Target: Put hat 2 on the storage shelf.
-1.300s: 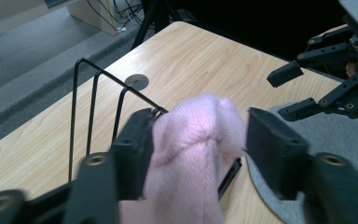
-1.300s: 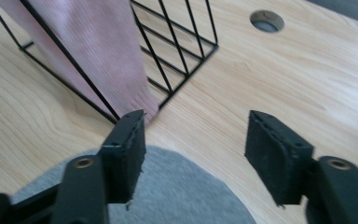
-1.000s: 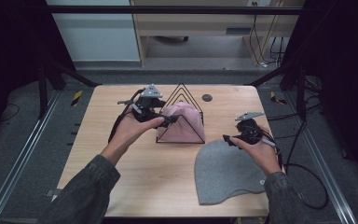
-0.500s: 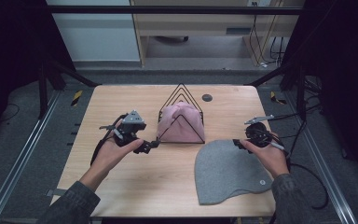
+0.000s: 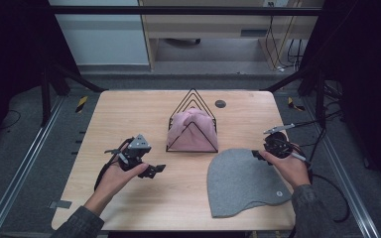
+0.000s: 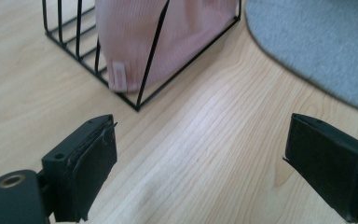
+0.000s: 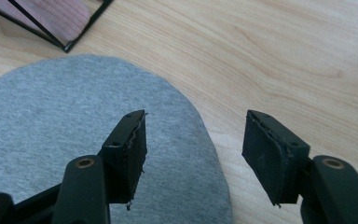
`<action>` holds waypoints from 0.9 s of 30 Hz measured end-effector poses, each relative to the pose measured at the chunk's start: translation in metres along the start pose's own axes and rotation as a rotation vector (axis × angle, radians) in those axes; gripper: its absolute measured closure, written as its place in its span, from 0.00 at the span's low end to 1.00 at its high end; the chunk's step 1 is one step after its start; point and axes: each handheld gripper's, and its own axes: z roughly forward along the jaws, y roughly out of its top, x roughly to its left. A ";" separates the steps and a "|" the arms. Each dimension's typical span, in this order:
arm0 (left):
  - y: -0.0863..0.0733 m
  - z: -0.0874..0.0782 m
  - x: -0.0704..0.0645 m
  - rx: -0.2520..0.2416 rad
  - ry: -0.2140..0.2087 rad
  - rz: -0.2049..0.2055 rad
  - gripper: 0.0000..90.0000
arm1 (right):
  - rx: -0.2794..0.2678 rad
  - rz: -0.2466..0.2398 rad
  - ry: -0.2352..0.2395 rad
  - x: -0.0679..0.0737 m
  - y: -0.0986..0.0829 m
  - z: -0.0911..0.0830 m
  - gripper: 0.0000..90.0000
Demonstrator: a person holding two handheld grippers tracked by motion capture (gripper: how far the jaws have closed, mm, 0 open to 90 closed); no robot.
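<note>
Your table is pale wood, and everything sits on its middle and right half. The grey hat lies flat toward your right front corner, its rounded top pointing away from you and its straight edge nearest you; a small round tag shows near its right edge. Behind it, touching or just beside its far edge, stands the wire rack, a black triangular frame, with the pink hat tucked inside it. In the left gripper view the pink hat bulges between the wires of the rack, and a small label sits at its lower hem.

Your left gripper rests low over bare wood to the left of the rack, well apart from both hats. Its jaws stand wide, with nothing between them.

Your right gripper sits at the right edge of the grey hat. Its jaws are spread too: one hangs over the grey cloth, the other over bare wood, straddling the hat's edge. Nothing is gripped.

A small dark disc lies on the table behind the rack.
</note>
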 end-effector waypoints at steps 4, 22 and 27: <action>-0.014 -0.001 0.003 0.018 0.023 -0.012 0.09 | 0.013 0.019 0.009 -0.002 -0.002 0.002 0.46; -0.038 -0.012 0.014 0.032 0.065 -0.087 0.10 | 0.075 0.037 0.034 -0.010 -0.013 0.012 0.53; -0.043 -0.016 0.019 0.026 0.073 -0.113 0.11 | 0.083 0.034 0.040 -0.006 -0.014 0.021 0.49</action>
